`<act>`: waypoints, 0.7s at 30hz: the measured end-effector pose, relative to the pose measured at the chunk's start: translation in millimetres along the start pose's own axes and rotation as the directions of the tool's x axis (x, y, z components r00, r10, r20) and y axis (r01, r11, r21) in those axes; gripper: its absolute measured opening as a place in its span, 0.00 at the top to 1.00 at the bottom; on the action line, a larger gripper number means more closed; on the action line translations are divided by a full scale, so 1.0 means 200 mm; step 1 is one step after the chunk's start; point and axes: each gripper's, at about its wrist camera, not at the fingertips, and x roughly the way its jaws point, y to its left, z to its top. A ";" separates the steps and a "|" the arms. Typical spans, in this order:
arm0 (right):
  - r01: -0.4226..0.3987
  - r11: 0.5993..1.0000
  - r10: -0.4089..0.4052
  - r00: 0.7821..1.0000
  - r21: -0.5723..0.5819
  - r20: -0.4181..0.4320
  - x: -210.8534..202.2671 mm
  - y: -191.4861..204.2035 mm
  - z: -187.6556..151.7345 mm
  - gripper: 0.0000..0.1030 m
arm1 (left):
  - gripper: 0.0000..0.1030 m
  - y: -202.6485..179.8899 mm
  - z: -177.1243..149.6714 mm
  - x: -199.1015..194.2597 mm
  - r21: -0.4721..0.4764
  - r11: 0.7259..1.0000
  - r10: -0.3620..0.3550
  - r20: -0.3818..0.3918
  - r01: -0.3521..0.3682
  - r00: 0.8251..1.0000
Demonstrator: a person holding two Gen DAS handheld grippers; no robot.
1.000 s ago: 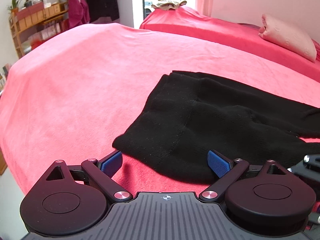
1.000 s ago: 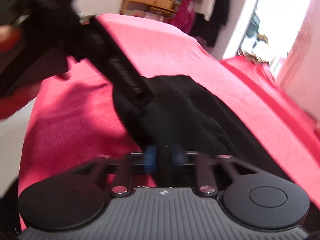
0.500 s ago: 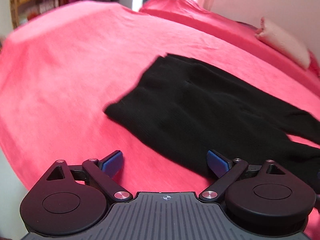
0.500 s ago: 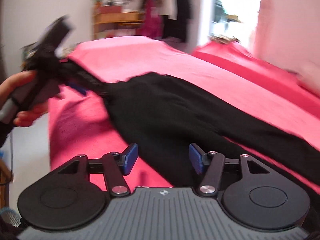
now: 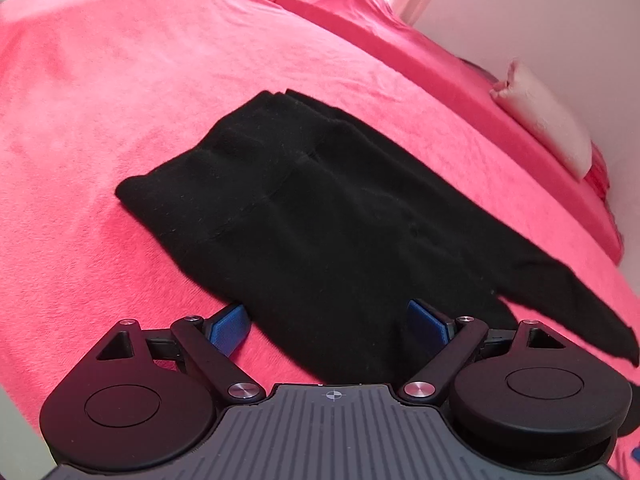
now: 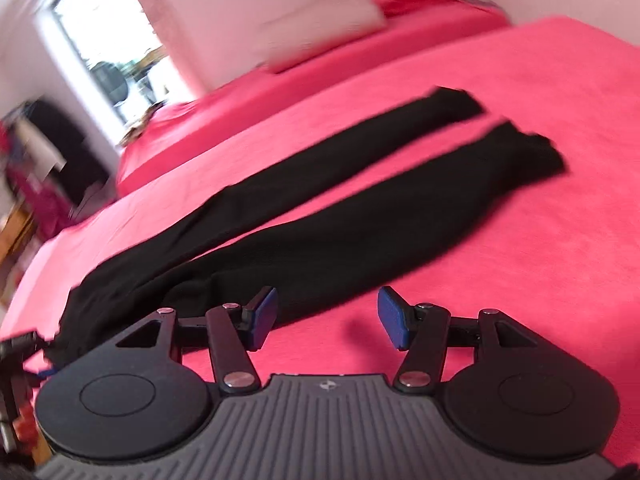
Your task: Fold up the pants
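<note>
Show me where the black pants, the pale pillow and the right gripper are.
black pants [image 5: 320, 200], left wrist view, on the seat area below the waistband.
pale pillow [image 5: 548, 120], left wrist view, on its top face.
right gripper [image 6: 327, 318], right wrist view, midway between its open blue fingertips.

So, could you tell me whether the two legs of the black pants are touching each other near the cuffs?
Apart. In the right wrist view the far leg and near leg of the pants lie with a strip of pink bedcover showing between them at the cuffs.
</note>
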 end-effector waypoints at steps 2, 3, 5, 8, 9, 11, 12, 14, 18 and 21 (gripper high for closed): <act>0.029 0.999 -0.028 1.000 0.044 -0.011 0.04 -0.05 0.00 0.40 | 0.00 0.01 0.01 0.01 -0.019 1.000 -0.017 0.012 0.017 1.000; 0.025 0.998 -0.024 1.000 0.060 -0.019 0.07 -0.06 0.00 0.40 | 0.00 0.00 0.01 0.01 -0.024 0.999 -0.026 0.018 0.027 1.000; 0.010 0.995 -0.011 1.000 0.095 0.001 0.08 -0.14 0.01 0.40 | 0.00 0.02 0.01 0.02 -0.039 0.998 -0.047 0.030 0.048 0.998; 0.014 0.995 -0.017 0.999 0.094 0.034 0.07 -0.21 0.03 0.40 | 0.00 0.05 0.02 0.01 -0.050 0.997 -0.052 0.040 0.054 0.998; 0.012 0.996 -0.016 0.999 0.088 0.041 0.08 -0.22 0.05 0.40 | 0.00 0.05 0.02 0.01 -0.050 0.998 -0.046 0.038 0.048 0.998; 0.026 0.996 -0.031 0.998 0.081 0.052 0.11 -0.23 0.07 0.48 | 0.00 0.07 0.03 0.02 -0.058 0.998 -0.038 0.037 0.040 0.999; 0.043 0.997 -0.047 0.997 0.070 0.056 0.12 -0.22 0.08 0.62 | 0.02 0.09 0.03 0.02 -0.063 0.997 -0.031 0.036 0.033 0.999; 0.050 0.997 -0.054 0.997 0.058 0.064 0.13 -0.23 0.08 0.79 | 0.06 0.10 0.04 0.01 -0.075 0.996 -0.037 0.039 0.040 0.999; 0.021 0.999 -0.024 0.996 0.041 0.084 0.10 -0.23 0.12 0.89 | 0.26 0.12 0.05 -0.01 -0.084 0.994 -0.060 0.065 0.065 0.996; -0.004 1.000 0.003 0.992 0.006 0.126 0.07 -0.18 0.19 0.90 | 0.27 0.07 0.08 -0.07 -0.046 0.995 -0.085 0.117 0.091 0.989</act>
